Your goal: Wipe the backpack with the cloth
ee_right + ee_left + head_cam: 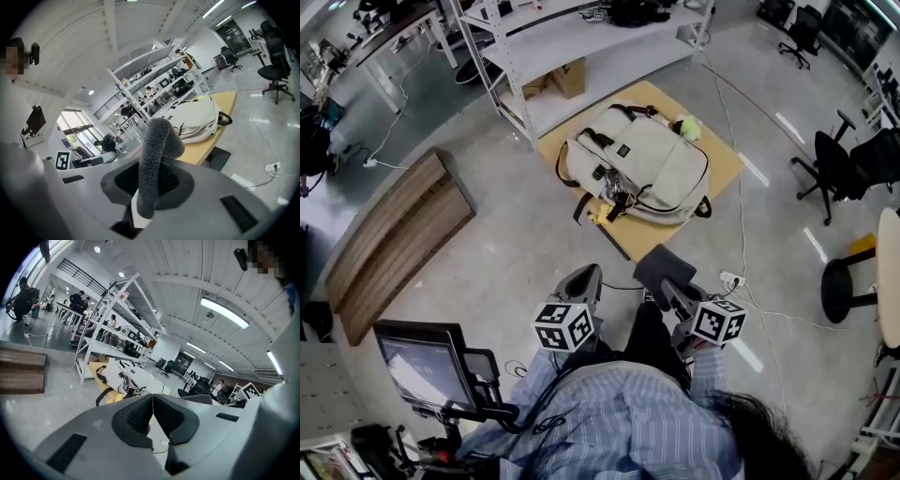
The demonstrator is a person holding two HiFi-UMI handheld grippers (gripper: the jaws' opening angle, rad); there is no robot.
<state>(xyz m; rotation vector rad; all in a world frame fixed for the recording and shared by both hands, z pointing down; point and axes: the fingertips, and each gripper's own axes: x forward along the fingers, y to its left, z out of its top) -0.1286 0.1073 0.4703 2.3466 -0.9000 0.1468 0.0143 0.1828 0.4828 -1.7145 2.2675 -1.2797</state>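
A beige backpack (639,165) lies flat on a low yellow wooden table (724,164), well ahead of both grippers. It also shows in the left gripper view as the backpack (127,376) and in the right gripper view as the backpack (197,118). My right gripper (667,277) is shut on a dark grey cloth (154,154), which sticks up out of the jaws; from the head view the cloth (662,263) is a dark flap. My left gripper (583,280) is shut with nothing in it, its pads (140,414) pressed together.
A yellow-green ball (689,127) rests by the backpack's top. A white metal shelf rack (581,47) stands behind the table, a wooden bench (394,239) at left. Black office chairs (844,169) and a power strip (729,279) with cables are at right. A monitor (422,361) stands near left.
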